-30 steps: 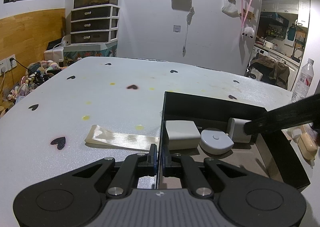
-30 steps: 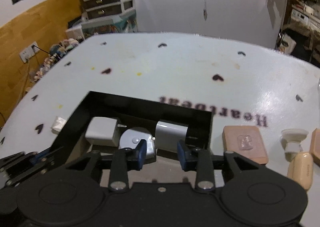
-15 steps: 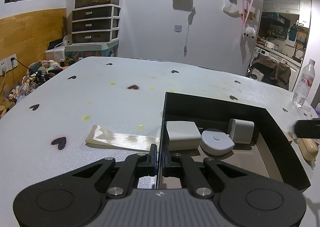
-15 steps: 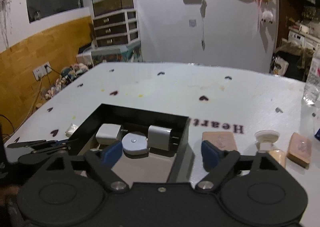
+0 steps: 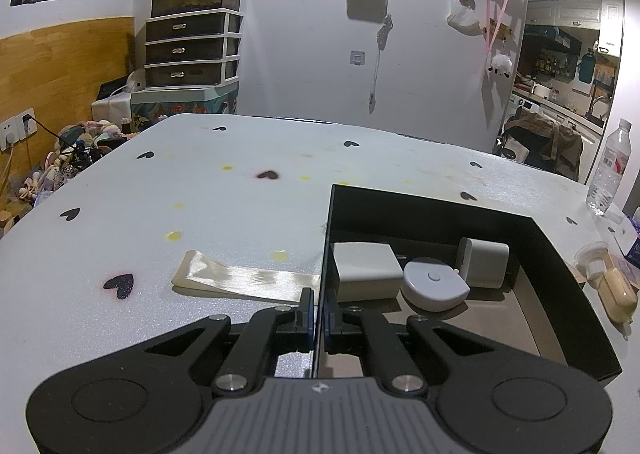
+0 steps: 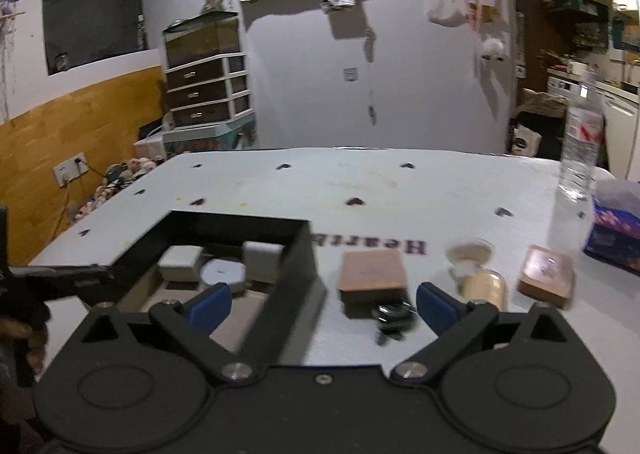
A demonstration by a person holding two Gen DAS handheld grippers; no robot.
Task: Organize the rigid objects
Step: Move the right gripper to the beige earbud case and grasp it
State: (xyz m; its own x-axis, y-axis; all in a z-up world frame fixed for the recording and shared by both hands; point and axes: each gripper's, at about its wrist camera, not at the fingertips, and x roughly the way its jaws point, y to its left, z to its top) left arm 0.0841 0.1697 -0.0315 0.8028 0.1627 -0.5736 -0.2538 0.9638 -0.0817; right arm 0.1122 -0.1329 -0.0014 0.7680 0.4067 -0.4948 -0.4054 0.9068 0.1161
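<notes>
- The left gripper [image 5: 319, 308] is clamped on the near left wall of the black box [image 5: 436, 202], pads pinching its thin edge.
- Inside the box, along the far wall, sit a white adapter [image 5: 366, 271], a round grey disc [image 5: 434, 288] and a white cube charger [image 5: 484, 262].
- The right gripper [image 6: 320, 304] has just been opening; its blue pads [image 6: 210, 304] stand wide apart, holding nothing.
- It hangs over the box's right wall and a tan block [image 6: 372, 270] on the white table [image 5: 200, 190].
</notes>
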